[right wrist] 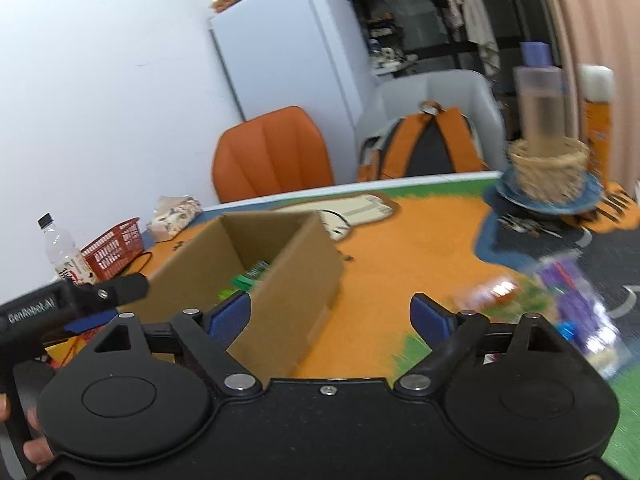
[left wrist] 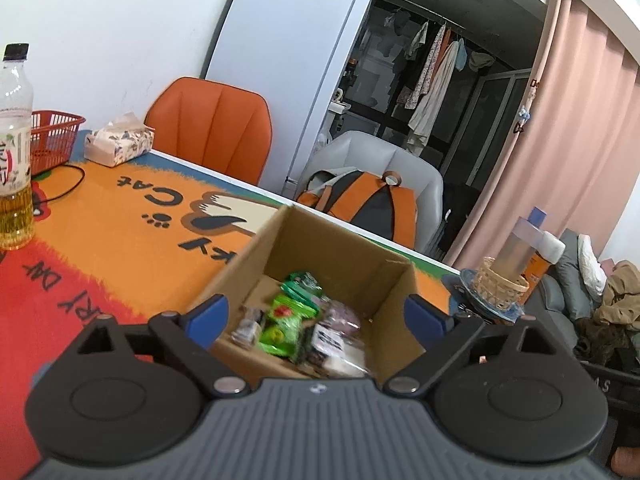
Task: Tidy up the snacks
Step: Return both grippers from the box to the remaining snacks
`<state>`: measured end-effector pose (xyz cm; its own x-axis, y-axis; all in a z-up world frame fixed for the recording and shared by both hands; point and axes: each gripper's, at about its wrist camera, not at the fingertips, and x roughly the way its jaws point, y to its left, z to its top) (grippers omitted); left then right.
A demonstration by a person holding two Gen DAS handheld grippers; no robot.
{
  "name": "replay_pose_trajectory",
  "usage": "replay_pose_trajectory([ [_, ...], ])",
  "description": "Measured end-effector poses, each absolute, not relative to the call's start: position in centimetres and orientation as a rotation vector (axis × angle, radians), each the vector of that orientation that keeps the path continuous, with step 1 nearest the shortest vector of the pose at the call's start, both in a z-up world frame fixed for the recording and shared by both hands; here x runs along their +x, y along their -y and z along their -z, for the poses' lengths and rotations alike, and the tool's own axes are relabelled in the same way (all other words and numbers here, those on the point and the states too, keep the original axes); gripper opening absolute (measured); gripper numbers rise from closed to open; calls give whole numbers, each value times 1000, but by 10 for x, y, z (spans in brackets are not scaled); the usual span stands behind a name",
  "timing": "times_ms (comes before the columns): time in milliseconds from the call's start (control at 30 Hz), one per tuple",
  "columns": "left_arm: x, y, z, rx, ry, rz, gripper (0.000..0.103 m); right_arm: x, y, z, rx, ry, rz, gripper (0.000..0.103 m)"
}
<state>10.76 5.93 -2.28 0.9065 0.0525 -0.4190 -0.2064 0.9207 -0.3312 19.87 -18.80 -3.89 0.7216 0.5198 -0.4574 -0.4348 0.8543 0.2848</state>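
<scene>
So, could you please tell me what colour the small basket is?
Red basket, clearest in the left wrist view.

The left gripper hangs over an open cardboard box with its blue-padded fingers spread wide, one at each side of the box opening, nothing between them. Inside the box lie blurred snack packets, some bright green, some purplish and white. The box stands on a table covered by an orange and red cat-print mat. At the far left stands a clear bottle part full of yellow liquid, with a red basket and a tissue pack behind it. An orange chair and a grey chair bearing an orange backpack stand beyond the table.
</scene>
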Motion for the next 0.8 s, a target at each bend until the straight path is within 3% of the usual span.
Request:
replay_pose_trajectory([
  [633, 99, 31, 14, -310, -424, 39, 95, 157, 303, 47, 190, -523, -406, 91],
  [800, 100, 58, 13, -287, -427, 95, 95, 151, 321, 49, 195, -517, -398, 81],
])
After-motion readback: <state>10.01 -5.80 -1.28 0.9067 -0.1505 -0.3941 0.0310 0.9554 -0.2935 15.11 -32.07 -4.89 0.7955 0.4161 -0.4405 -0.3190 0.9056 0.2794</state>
